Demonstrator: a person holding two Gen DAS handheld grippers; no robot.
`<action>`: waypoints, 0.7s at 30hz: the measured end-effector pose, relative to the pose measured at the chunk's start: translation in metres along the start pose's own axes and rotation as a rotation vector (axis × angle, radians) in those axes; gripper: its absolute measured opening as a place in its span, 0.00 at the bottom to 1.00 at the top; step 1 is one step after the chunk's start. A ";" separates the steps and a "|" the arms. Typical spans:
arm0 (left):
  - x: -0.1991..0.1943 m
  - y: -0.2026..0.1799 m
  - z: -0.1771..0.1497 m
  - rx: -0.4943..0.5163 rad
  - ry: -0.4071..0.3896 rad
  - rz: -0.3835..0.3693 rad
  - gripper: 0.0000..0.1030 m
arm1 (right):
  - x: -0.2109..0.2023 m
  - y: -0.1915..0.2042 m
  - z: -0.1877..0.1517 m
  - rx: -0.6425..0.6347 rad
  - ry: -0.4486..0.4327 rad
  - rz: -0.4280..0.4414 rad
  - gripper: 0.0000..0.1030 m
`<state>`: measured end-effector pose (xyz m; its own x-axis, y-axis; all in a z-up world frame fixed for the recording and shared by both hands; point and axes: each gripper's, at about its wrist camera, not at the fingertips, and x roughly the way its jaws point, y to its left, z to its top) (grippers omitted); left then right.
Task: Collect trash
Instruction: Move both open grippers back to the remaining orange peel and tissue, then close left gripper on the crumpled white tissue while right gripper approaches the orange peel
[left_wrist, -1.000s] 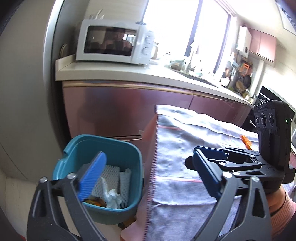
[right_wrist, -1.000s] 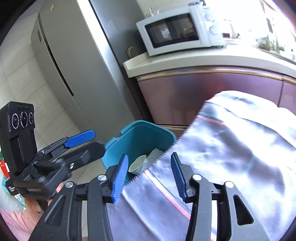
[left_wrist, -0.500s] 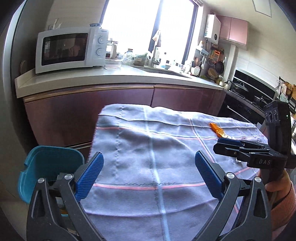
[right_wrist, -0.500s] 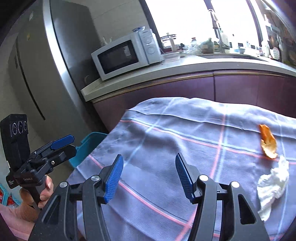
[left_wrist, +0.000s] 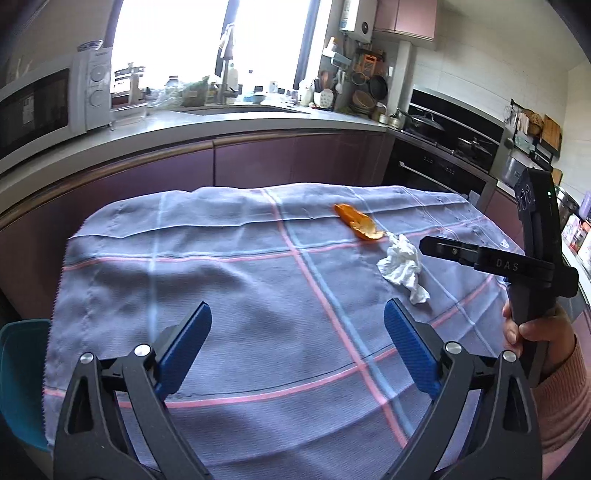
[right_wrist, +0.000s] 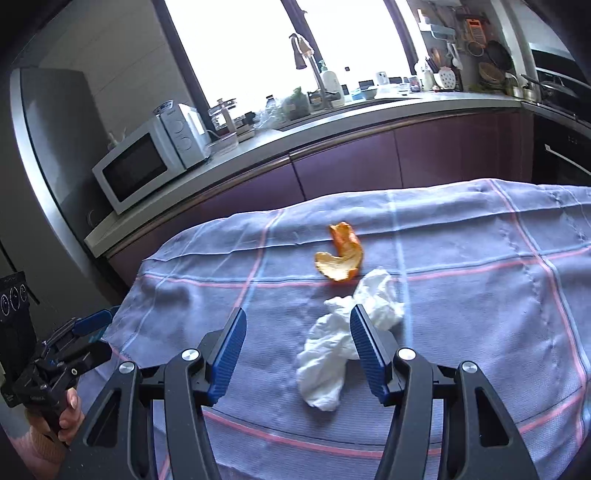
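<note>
While both grippers stand wide and empty, the tissue (right_wrist: 345, 332) lies on the bench just ahead of the right gripper (right_wrist: 297, 345), toward its right jaw, its long axis running away; the left gripper (left_wrist: 297, 345) is farther.

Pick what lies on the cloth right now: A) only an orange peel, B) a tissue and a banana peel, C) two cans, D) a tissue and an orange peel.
D: a crumpled white tissue lies on the cloth just in front of the open right gripper, and an orange peel sits right beyond it; the left wrist view shows the same pair.
</note>
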<state>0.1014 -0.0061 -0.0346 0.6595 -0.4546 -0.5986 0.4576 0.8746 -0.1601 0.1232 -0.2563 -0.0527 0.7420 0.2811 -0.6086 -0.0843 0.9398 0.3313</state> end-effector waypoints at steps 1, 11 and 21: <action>0.007 -0.007 0.002 0.009 0.012 -0.016 0.87 | 0.001 -0.007 0.000 0.013 0.004 -0.002 0.55; 0.077 -0.068 0.015 0.068 0.125 -0.139 0.81 | 0.005 -0.041 0.001 0.077 0.020 0.014 0.55; 0.142 -0.114 0.032 0.133 0.221 -0.131 0.69 | -0.004 -0.057 0.005 0.113 -0.014 0.037 0.55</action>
<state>0.1626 -0.1757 -0.0764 0.4507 -0.5019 -0.7382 0.6143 0.7744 -0.1514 0.1289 -0.3119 -0.0656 0.7488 0.3115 -0.5850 -0.0363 0.9007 0.4330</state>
